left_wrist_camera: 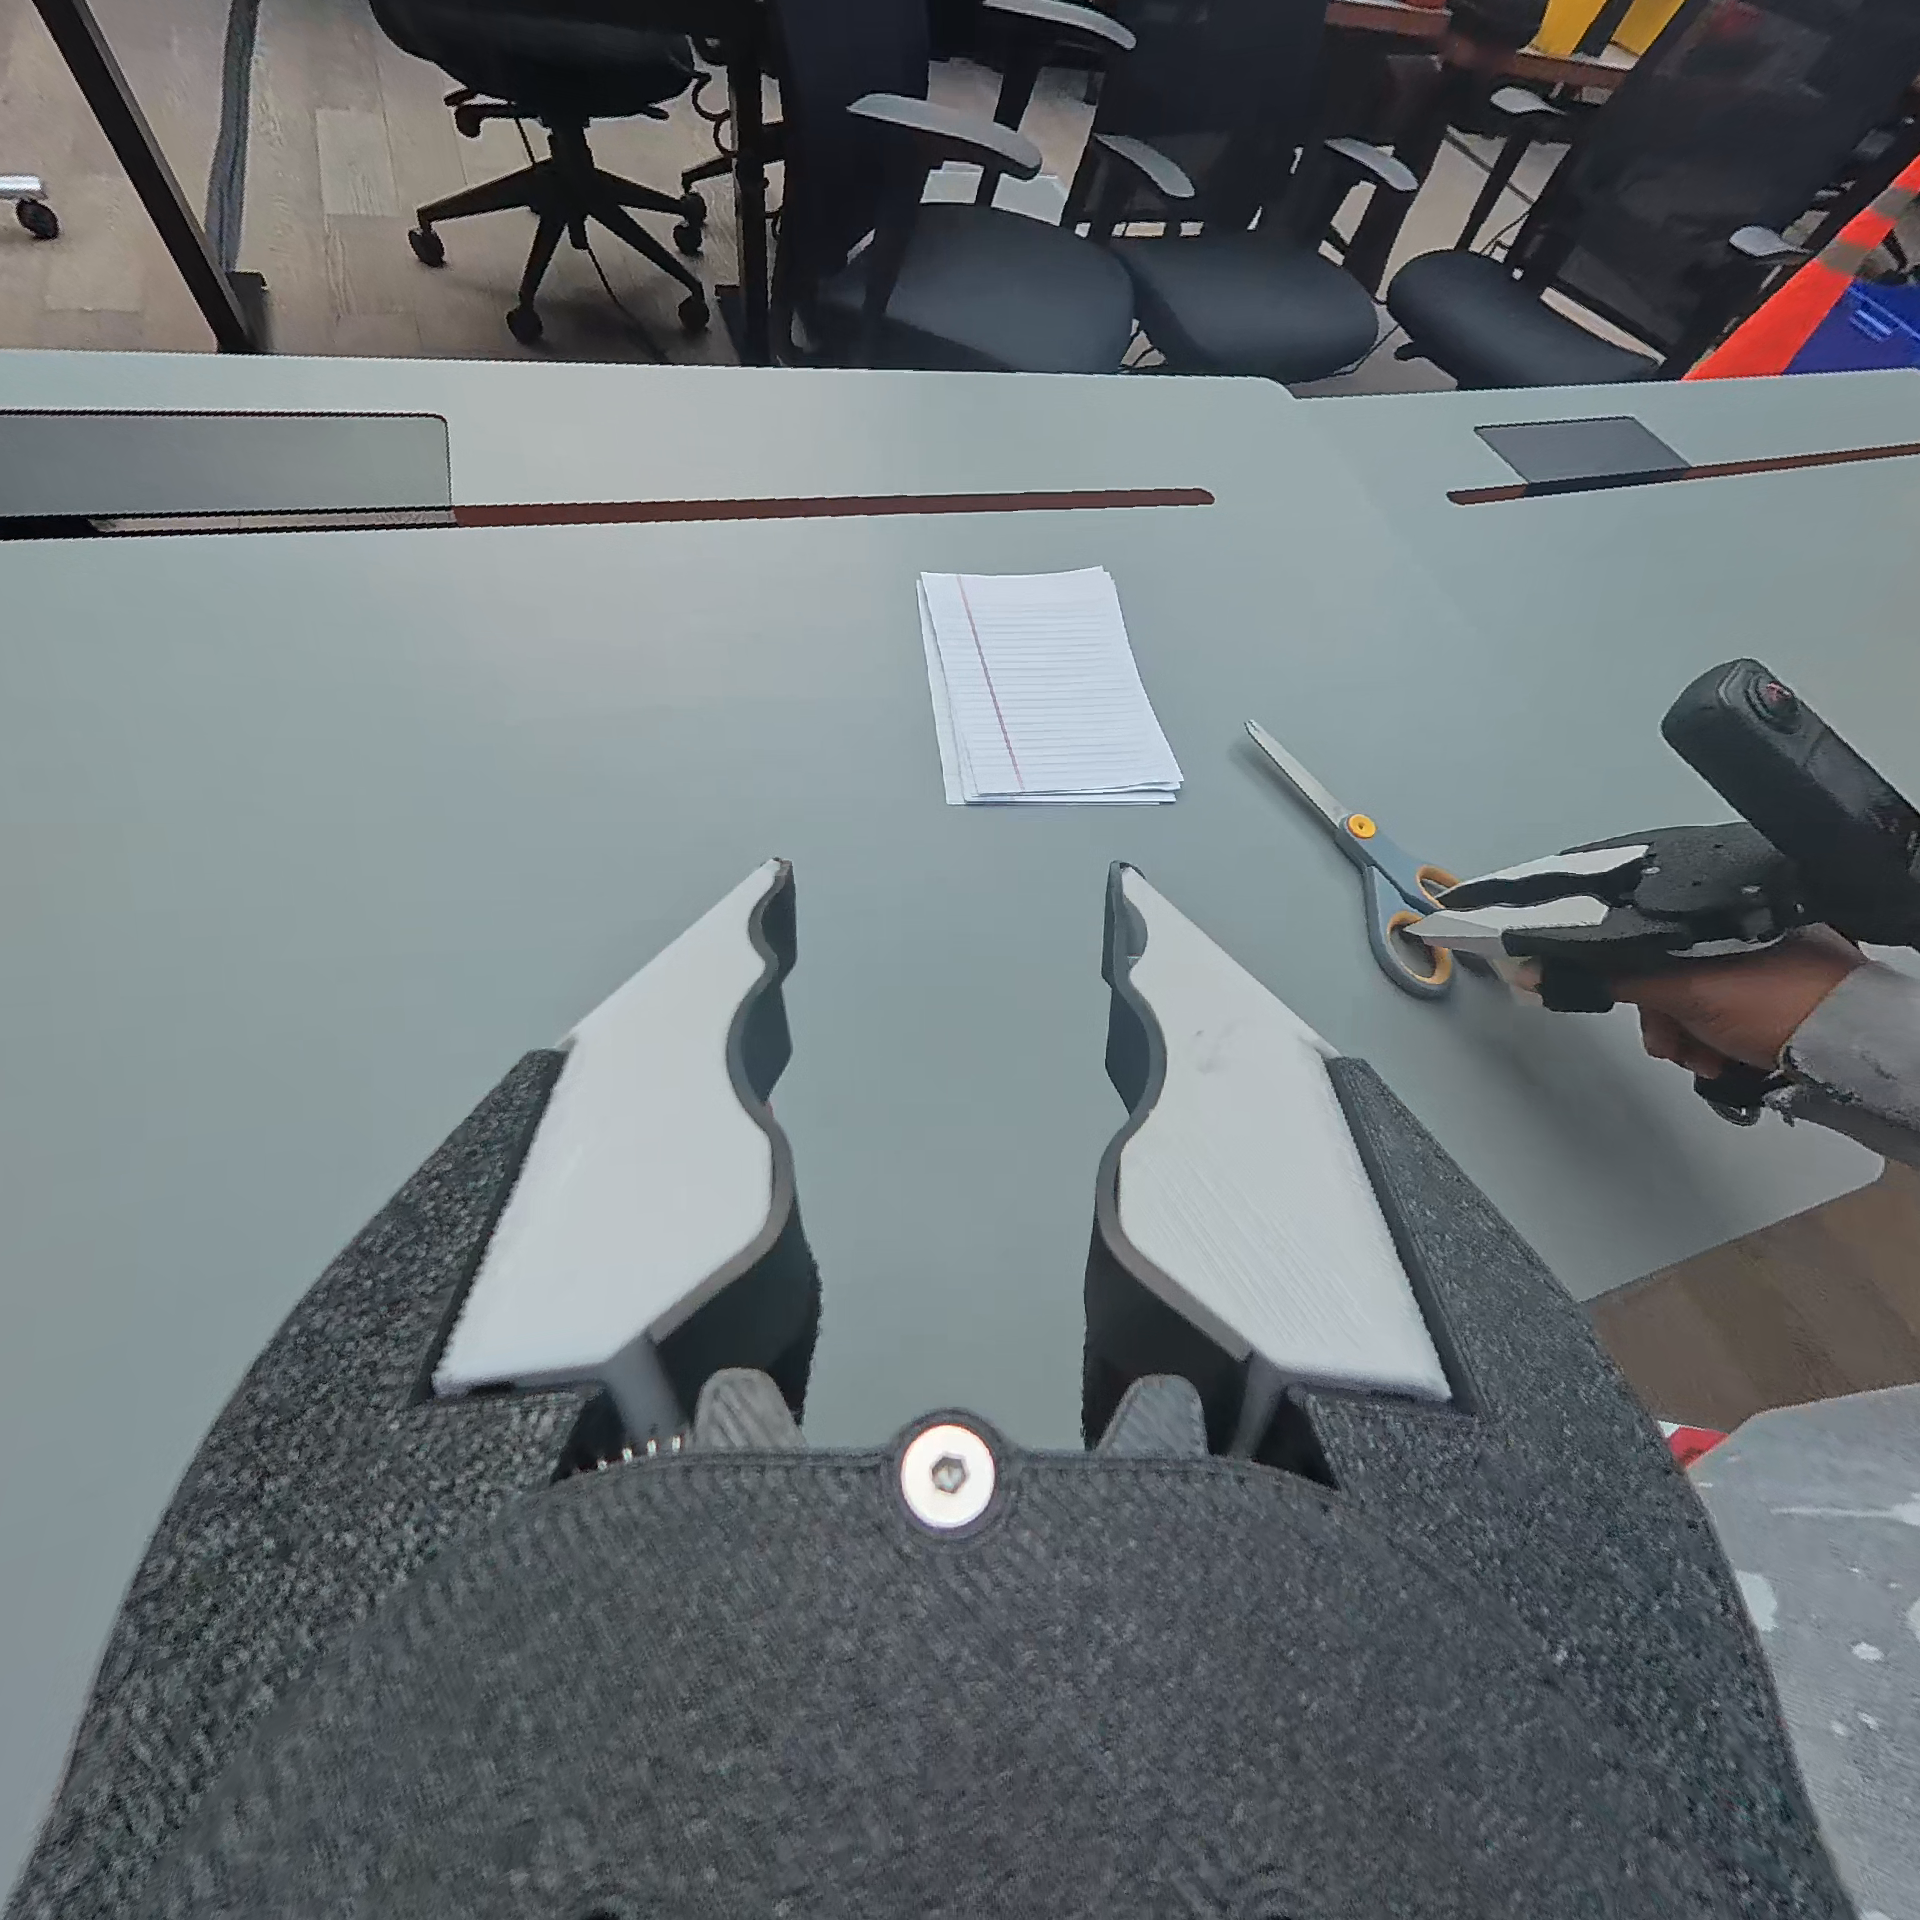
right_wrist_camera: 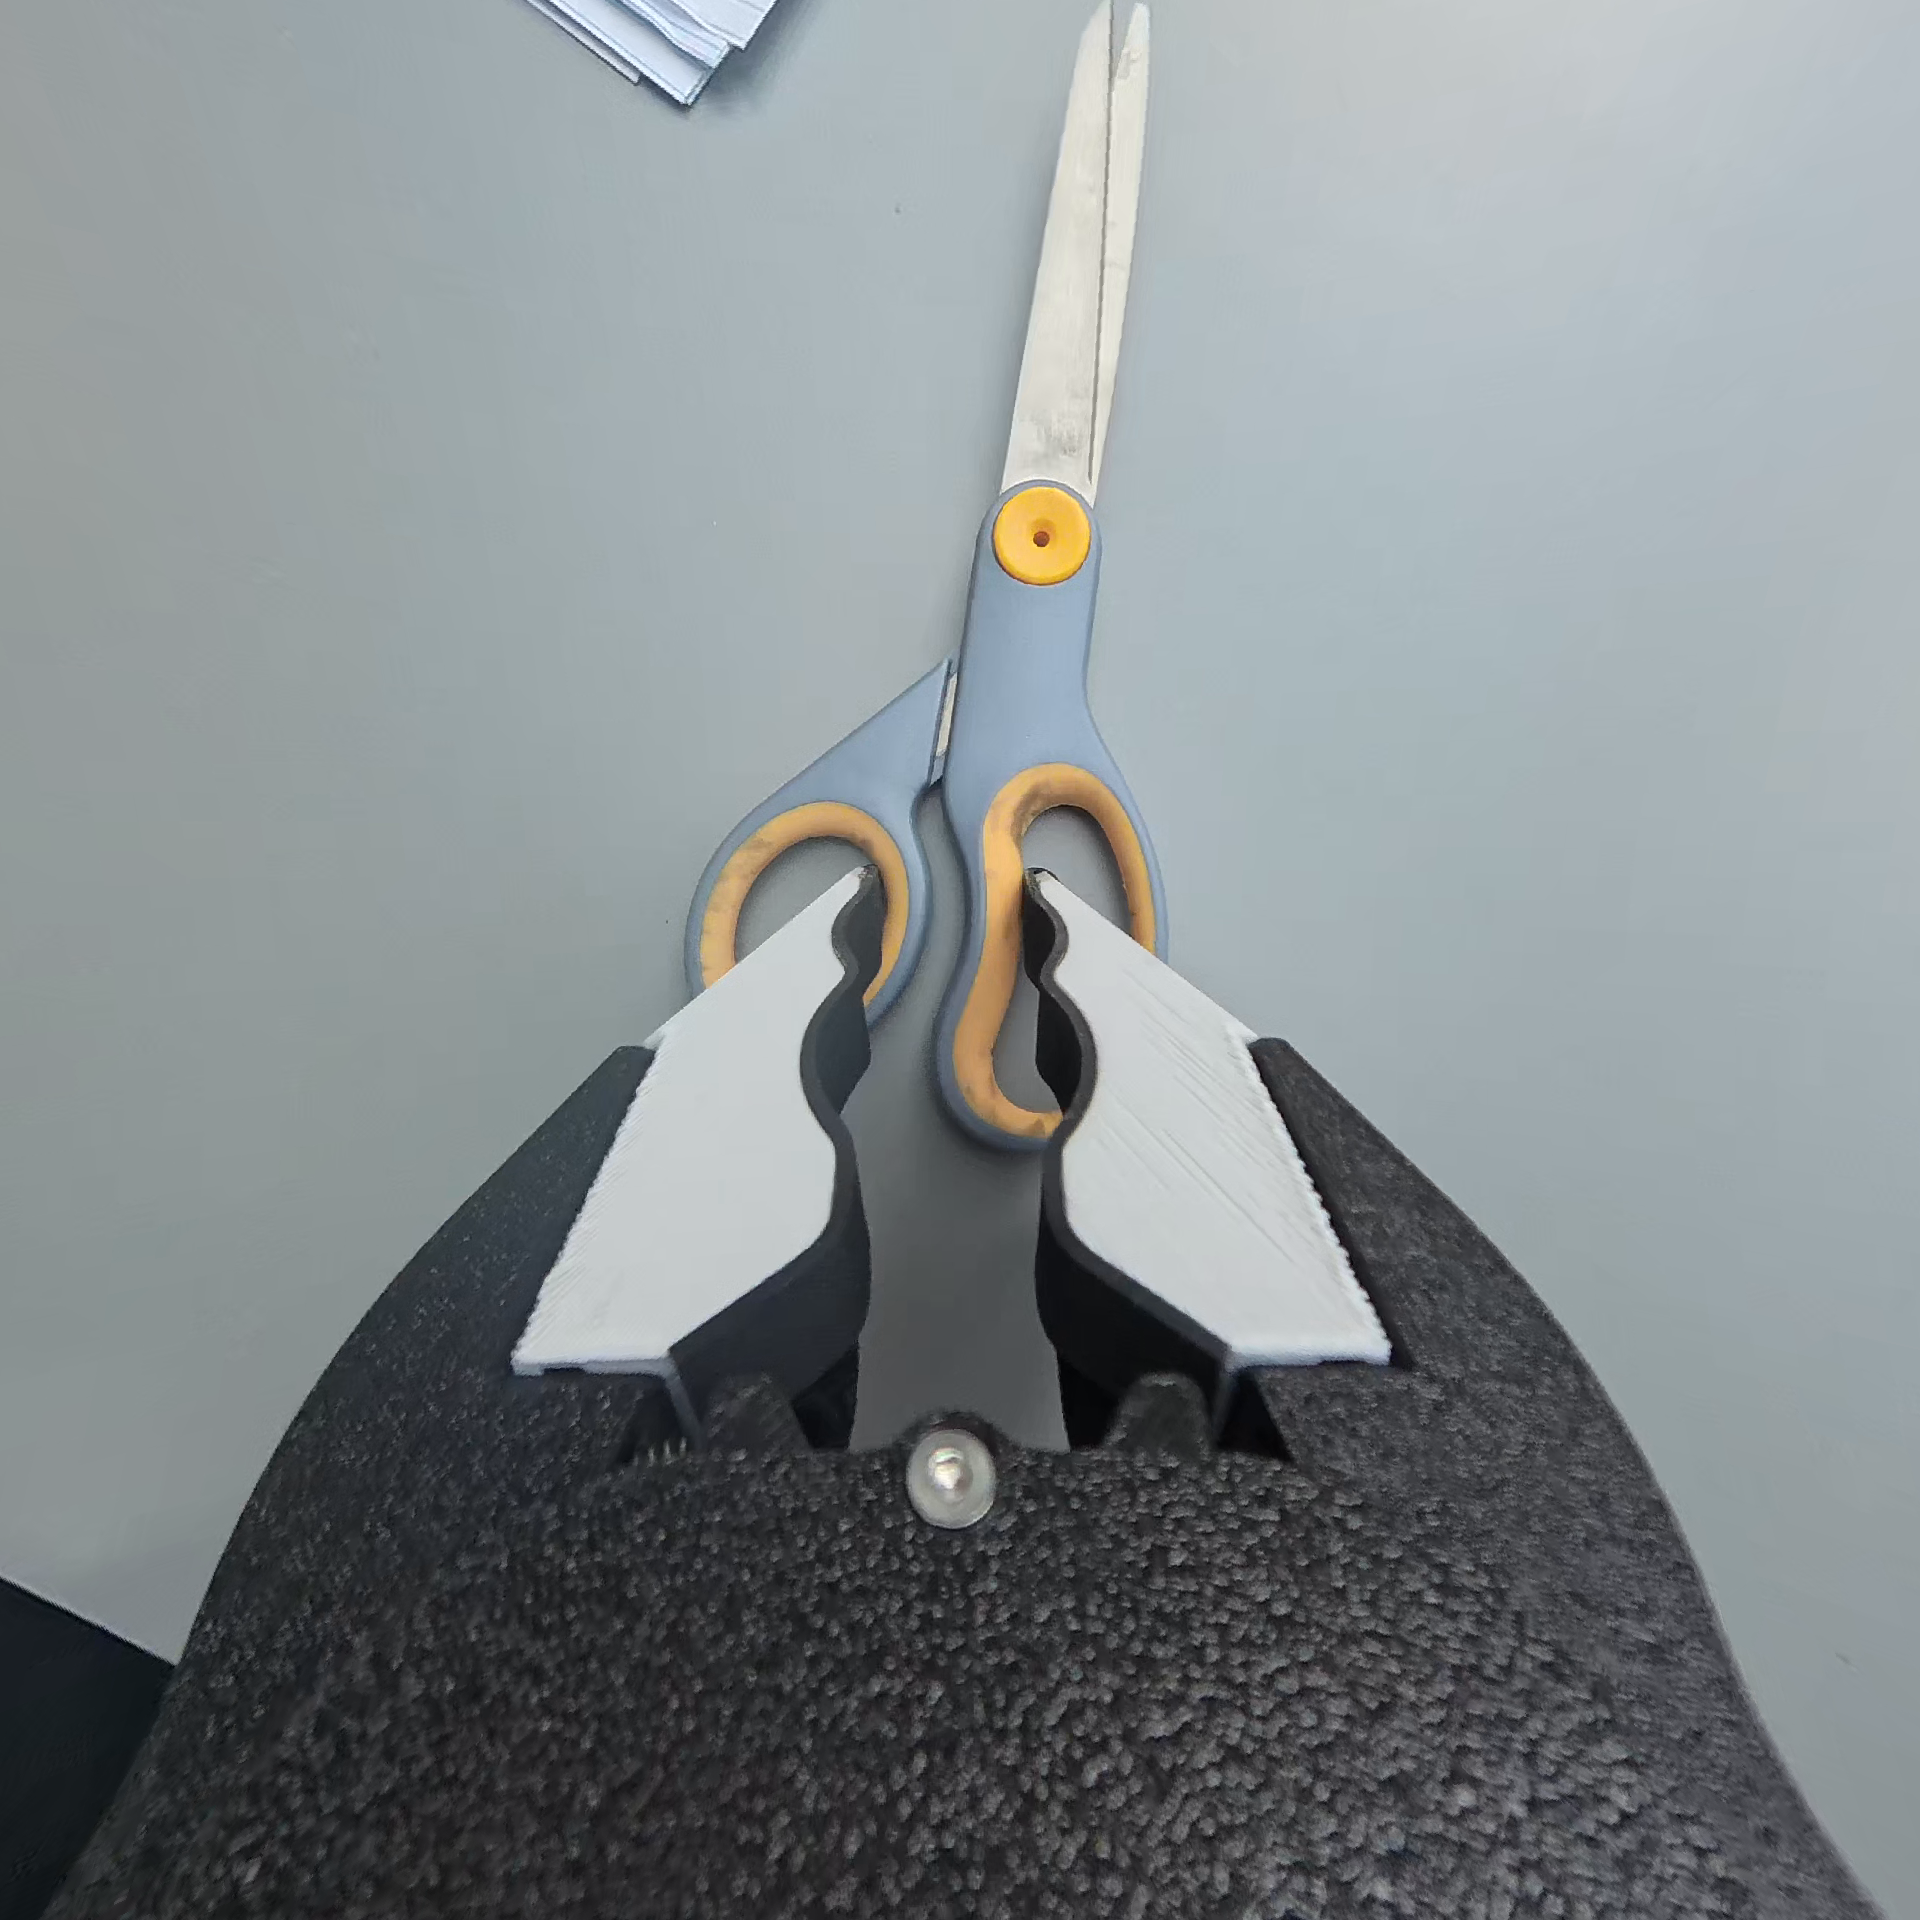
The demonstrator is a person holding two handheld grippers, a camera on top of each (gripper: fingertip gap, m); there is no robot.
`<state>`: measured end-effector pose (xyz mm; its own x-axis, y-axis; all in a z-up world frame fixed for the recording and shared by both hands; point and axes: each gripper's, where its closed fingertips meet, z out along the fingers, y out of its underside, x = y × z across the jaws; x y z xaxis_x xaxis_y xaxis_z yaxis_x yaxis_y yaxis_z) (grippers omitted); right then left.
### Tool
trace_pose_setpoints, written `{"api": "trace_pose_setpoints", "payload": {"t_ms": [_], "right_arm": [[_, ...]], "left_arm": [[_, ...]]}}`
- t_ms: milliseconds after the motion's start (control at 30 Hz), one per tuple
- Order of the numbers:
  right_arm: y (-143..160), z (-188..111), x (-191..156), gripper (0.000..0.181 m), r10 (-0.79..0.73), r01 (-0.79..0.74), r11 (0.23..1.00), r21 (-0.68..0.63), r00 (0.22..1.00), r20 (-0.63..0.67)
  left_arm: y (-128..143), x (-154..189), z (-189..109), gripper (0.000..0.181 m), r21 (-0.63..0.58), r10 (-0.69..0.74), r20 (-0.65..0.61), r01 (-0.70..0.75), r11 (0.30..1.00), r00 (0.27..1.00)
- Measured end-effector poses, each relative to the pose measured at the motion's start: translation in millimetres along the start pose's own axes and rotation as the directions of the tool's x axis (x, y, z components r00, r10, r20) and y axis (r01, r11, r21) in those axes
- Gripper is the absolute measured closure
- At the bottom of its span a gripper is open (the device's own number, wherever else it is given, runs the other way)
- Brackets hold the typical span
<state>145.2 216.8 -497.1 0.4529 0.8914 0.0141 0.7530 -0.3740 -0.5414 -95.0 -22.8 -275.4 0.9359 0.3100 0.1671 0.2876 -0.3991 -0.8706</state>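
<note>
Scissors (right_wrist_camera: 1039, 644) with grey and orange handles lie flat and closed on the grey table (right_wrist_camera: 416, 520). My right gripper (right_wrist_camera: 948, 876) is narrowly open, one fingertip inside each handle loop, and the inner handle bars lie between the jaws. In the left wrist view it (left_wrist_camera: 1432, 912) sits at the handles of the scissors (left_wrist_camera: 1351, 831), held by a hand. My left gripper (left_wrist_camera: 948, 868) is open and empty above the table (left_wrist_camera: 416, 779). A small stack of lined white paper (left_wrist_camera: 1044, 686) lies just beyond its tips; a corner of the paper stack (right_wrist_camera: 665, 31) shows in the right wrist view.
A long slot (left_wrist_camera: 831, 507) and a dark flap (left_wrist_camera: 1579, 449) run along the table's back. Several black office chairs (left_wrist_camera: 997, 281) stand behind it. The table's right edge drops to wooden floor (left_wrist_camera: 1766, 1309).
</note>
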Motion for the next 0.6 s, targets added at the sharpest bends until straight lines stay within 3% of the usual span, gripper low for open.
{"api": "trace_pose_setpoints", "payload": {"t_ms": [100, 233, 333, 433, 500, 600], "right_arm": [[-1, 0, 2, 0.158, 0.055, -0.055, 0.998, 0.023, 0.998, 0.017], [-35, -28, -17, 0.158, 0.238, -0.298, 0.936, 0.187, 0.928, 0.288], [-84, -91, -47, 0.158, 0.254, -0.470, 0.820, 0.327, 0.811, 0.527], [-138, -176, -86, 0.158, 0.164, -0.637, 0.663, 0.394, 0.637, 0.753], [-166, -230, -115, 0.159, 0.044, -0.682, 0.599, 0.419, 0.551, 0.833], [-193, -284, -162, 0.159, -0.123, -0.673, 0.579, 0.461, 0.487, 0.865]], "left_arm": [[-1, 10, 3, 0.122, -0.005, 0.016, -0.035, -0.016, 1.000, 0.999], [-6, 35, 11, 0.122, -0.027, -0.041, -0.176, 0.037, 0.999, 0.984], [-16, 67, 15, 0.121, -0.066, -0.125, -0.363, 0.109, 0.992, 0.923], [-33, 97, 17, 0.119, -0.140, -0.272, -0.559, 0.235, 0.962, 0.784], [-56, 112, 13, 0.119, -0.172, -0.349, -0.663, 0.318, 0.932, 0.662], [-105, 129, -5, 0.120, -0.146, -0.331, -0.794, 0.367, 0.918, 0.510]]}}
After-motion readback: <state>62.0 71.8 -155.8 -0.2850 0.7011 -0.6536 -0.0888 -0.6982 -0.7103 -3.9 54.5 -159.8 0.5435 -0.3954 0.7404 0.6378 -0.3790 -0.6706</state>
